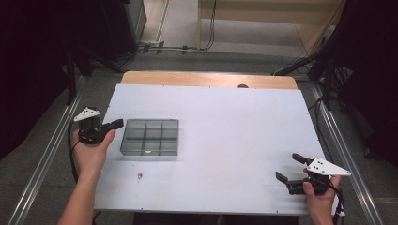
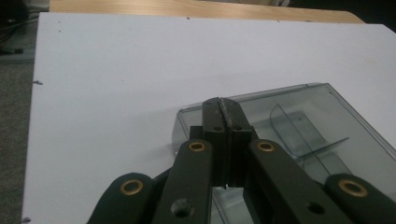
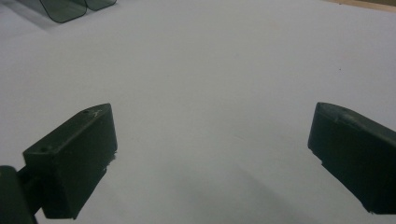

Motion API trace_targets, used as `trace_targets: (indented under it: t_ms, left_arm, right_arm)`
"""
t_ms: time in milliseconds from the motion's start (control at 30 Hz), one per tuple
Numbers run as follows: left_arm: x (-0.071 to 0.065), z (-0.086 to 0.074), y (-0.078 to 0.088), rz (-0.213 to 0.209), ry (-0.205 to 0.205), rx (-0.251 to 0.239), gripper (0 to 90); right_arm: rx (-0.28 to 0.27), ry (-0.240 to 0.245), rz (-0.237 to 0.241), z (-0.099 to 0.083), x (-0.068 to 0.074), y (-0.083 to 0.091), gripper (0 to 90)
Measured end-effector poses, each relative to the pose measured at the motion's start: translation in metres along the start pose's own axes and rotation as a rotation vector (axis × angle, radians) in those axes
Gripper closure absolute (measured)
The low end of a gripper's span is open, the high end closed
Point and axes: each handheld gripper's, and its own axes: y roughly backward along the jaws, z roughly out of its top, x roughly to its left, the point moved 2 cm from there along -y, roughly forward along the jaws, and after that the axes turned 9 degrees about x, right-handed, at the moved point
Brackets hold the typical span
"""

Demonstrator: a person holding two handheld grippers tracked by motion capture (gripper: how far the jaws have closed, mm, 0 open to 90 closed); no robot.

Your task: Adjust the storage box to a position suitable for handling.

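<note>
2 grippers flank bare table (image 1: 225, 122); organizer box (image 1: 150, 137) sits near left edge.

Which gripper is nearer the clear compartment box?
Left. The left gripper, fingers shut, sits right at the compartment box's left edge; the right gripper, fingers open, is far across the table near its front right corner.

From my feed I look down on a white counter (image 1: 225, 122) whose far edge rests against a strip of light wood (image 1: 209, 79). Grey floor (image 1: 42, 159) runs along both sides, with a metal rail (image 1: 44, 161) on the left and another rail (image 1: 345, 154) on the right. Dark cables (image 1: 187, 48) trail across the floor beyond the far edge. Black drapes or equipment (image 1: 33, 61) close in far left and far right. A pale wooden unit (image 1: 281, 18) stands far back. The light is dim and even.
</note>
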Motion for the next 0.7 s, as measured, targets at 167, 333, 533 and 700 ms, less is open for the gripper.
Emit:
trace_targets:
  t_ms: [167, 333, 533, 700]
  left_arm:
    - [0.011, 0.005, -0.005, 0.016, 0.034, 0.034, 90.0]
    - [0.022, 0.007, -0.015, 0.039, 0.056, 0.077, 90.0]
    - [0.027, 0.006, -0.028, 0.037, 0.068, 0.128, 90.0]
    - [0.03, 0.004, -0.033, 0.009, 0.066, 0.138, 90.0]
  right_arm:
    - [-0.005, -0.008, 0.005, 0.0, -0.001, 0.0, 0.0]
    - [-0.003, -0.011, -0.007, 0.0, -0.001, 0.0, 0.0]
    - [-0.005, -0.012, -0.007, 0.0, -0.001, 0.0, 0.0]
    - [0.002, -0.01, -0.013, 0.0, 0.0, 0.0, 0.0]
